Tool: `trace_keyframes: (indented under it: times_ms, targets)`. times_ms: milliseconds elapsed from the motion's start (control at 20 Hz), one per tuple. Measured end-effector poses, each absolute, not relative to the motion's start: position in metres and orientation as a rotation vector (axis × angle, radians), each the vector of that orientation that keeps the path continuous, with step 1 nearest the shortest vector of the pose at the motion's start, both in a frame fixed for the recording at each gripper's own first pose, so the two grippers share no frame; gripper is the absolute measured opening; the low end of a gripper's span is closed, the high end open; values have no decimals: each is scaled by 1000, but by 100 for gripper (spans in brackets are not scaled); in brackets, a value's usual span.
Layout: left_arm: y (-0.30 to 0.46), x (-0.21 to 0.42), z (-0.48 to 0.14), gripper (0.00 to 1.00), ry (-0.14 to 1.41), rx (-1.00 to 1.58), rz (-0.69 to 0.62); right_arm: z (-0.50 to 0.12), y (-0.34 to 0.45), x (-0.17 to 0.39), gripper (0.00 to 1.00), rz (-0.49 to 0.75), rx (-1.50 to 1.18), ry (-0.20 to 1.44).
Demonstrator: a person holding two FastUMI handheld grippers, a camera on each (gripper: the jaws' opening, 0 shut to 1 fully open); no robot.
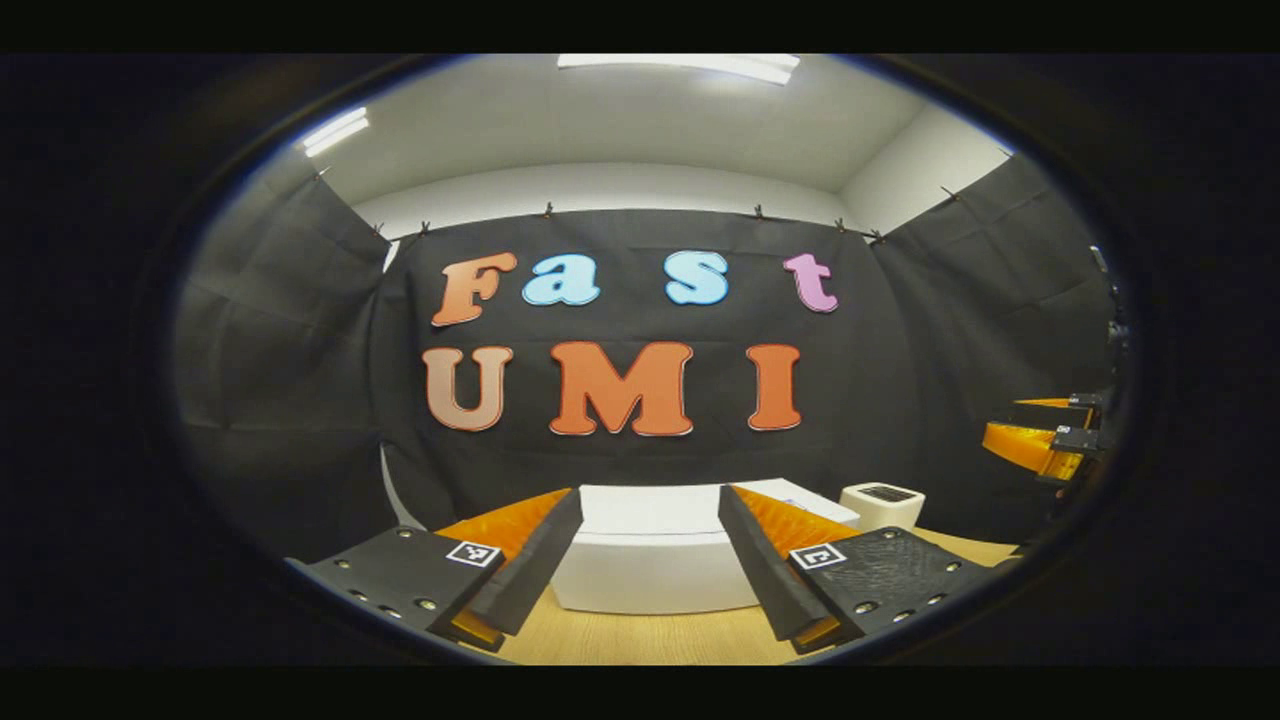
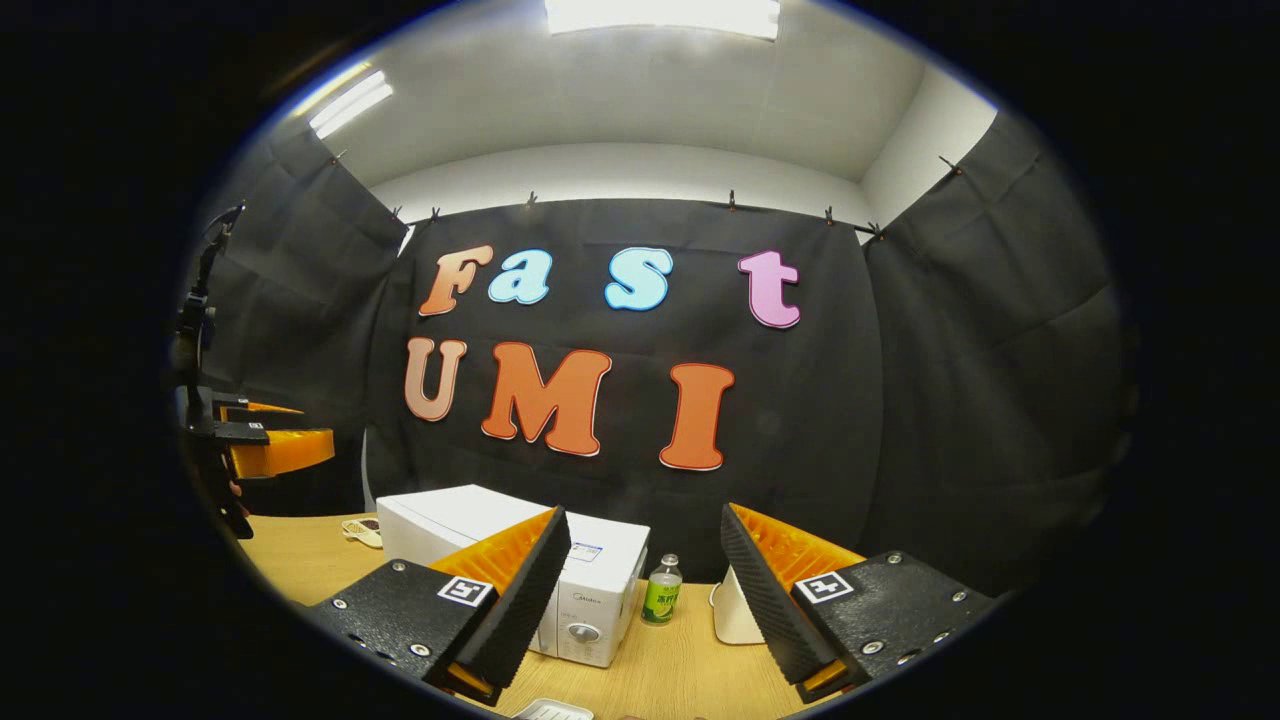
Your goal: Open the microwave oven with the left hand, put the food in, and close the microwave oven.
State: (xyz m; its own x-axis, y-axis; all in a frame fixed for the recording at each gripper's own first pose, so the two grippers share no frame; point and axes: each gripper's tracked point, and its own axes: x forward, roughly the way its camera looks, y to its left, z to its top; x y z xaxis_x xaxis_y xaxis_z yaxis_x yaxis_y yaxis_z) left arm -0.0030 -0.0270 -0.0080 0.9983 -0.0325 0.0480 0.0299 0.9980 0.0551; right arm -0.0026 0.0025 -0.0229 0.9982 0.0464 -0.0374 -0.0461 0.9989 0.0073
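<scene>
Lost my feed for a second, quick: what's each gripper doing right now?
Left gripper: open, holding nothing, aimed at the white microwave oven ahead.
Right gripper: open, holding nothing, raised over the wooden table.

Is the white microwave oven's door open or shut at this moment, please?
Shut: the white microwave oven shows its door flush with the control-knob panel, no interior visible.
</scene>
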Motion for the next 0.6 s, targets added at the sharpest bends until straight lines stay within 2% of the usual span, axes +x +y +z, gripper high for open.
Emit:
trace_keyframes:
  times_ms: [150,200,250,300,350,400,550,600]
  targets:
    - [-33,3,-15,92,-36,40,-34,-28,0,-4,94,51,5,42]
    - [-35,4,-20,88,-28,36,-35,-31,-1,-4,94,50,6,44]
    - [-38,6,-25,92,-17,35,-34,-34,-3,-5,94,49,7,46]
    - [-40,7,-29,89,-9,35,-34,-37,-7,-6,94,46,10,48]
    - [-44,10,-32,92,-4,35,-33,-40,-11,-8,94,42,16,50]
    - [-49,11,-38,89,0,34,-34,-44,-15,-10,94,37,21,52]
    - [-73,14,-57,92,-2,24,-65,-62,-30,-18,94,31,32,63]
    - [-84,15,-67,89,-6,19,-79,-70,-34,-20,94,27,33,70]
